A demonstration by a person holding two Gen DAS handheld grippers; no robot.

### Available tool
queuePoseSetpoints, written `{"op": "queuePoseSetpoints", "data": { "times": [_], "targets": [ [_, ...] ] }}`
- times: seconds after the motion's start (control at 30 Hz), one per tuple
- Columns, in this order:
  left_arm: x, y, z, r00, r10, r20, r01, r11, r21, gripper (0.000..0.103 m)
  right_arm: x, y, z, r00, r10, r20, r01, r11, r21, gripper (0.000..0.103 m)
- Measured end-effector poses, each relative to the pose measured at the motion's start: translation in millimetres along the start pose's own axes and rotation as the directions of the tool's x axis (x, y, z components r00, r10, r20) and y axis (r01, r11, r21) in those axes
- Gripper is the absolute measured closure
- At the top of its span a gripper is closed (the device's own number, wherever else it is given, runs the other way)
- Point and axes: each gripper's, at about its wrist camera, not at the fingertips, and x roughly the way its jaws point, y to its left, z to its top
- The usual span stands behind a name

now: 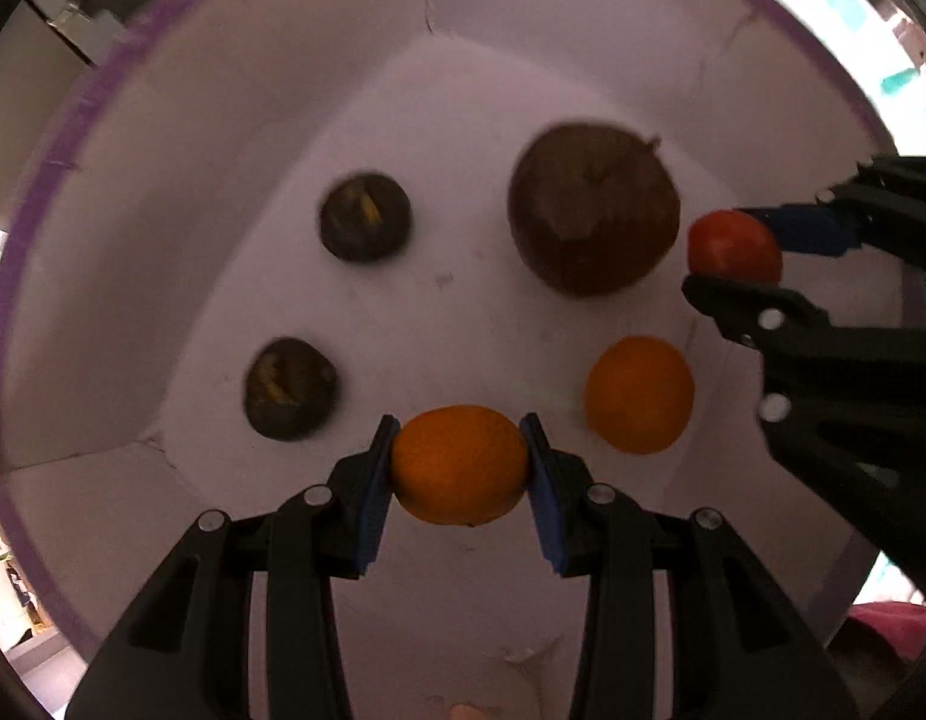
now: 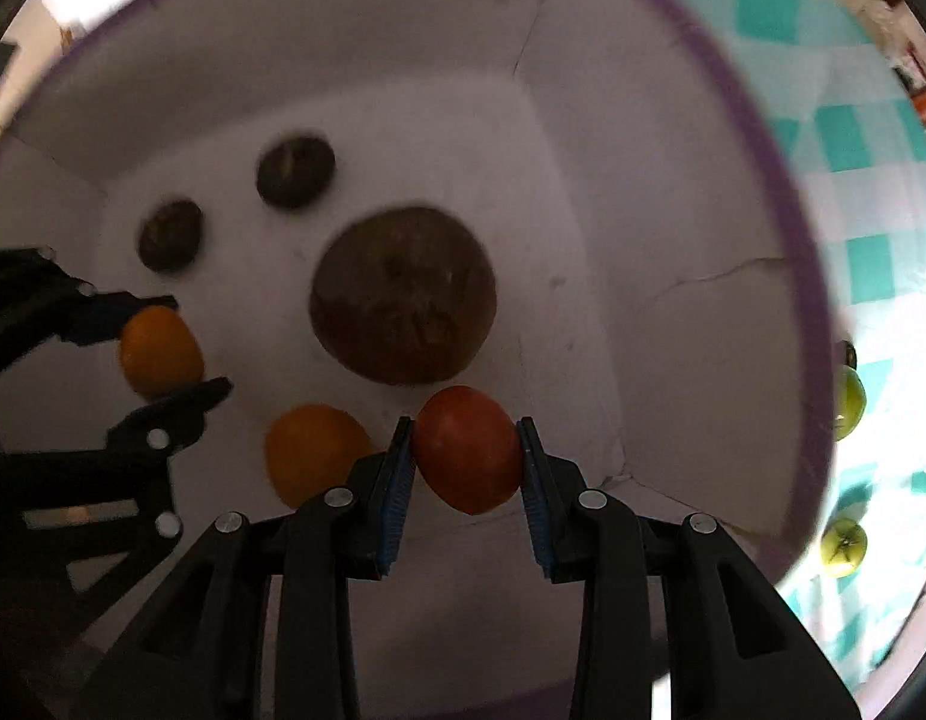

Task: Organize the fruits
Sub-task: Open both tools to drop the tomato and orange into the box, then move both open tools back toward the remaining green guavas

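The left hand-held gripper (image 1: 460,468) clamps 1 orange (image 1: 460,465) above the floor of the white box (image 1: 223,120) (purple-edged rim). The right hand-held gripper (image 2: 466,456) clamps 1 red tomato (image 2: 468,449) just beside the large brown fruit (image 2: 403,294). Near that brown fruit lie 1 loose orange (image 2: 310,450) and 2 small dark fruits (image 2: 295,171). Outside the box, on the checked cloth (image 2: 871,180), lie 2 green fruits (image 2: 844,546).

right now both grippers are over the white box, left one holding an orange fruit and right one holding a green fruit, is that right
Not quite. The right gripper holds a red fruit, not a green one, as the right wrist view shows. The rest stands: both are over the white box, and the left gripper holds an orange fruit.
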Motion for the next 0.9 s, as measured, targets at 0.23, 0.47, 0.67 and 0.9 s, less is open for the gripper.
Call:
{"op": "queuePoseSetpoints", "data": {
  "times": [0.23,0.47,0.67,0.9],
  "targets": [
    [15.5,10.5,-2.3,0.995,-0.03,-0.098,0.027,0.999,-0.028,0.061,29.7,-5.0,4.5,0.994,0.025,-0.104,-0.023,1.0,0.021,0.069],
    [14.0,13.6,-4.1,0.994,-0.018,-0.109,0.015,1.0,-0.023,0.05,29.8,-14.3,6.5,0.99,0.044,-0.131,-0.034,0.997,0.076,0.055],
    [3.9,11.2,-0.6,0.998,-0.014,-0.06,0.01,0.998,-0.066,0.023,3.5,-20.2,8.1,1.0,0.021,-0.007,-0.02,0.995,0.095,0.018],
    [-46.3,-1.0,-13.5,0.978,0.087,0.188,-0.078,0.995,-0.055,0.021,-74.0,-28.9,-42.6,0.964,-0.019,0.266,-0.017,0.991,0.13,0.016]
  ]
}}
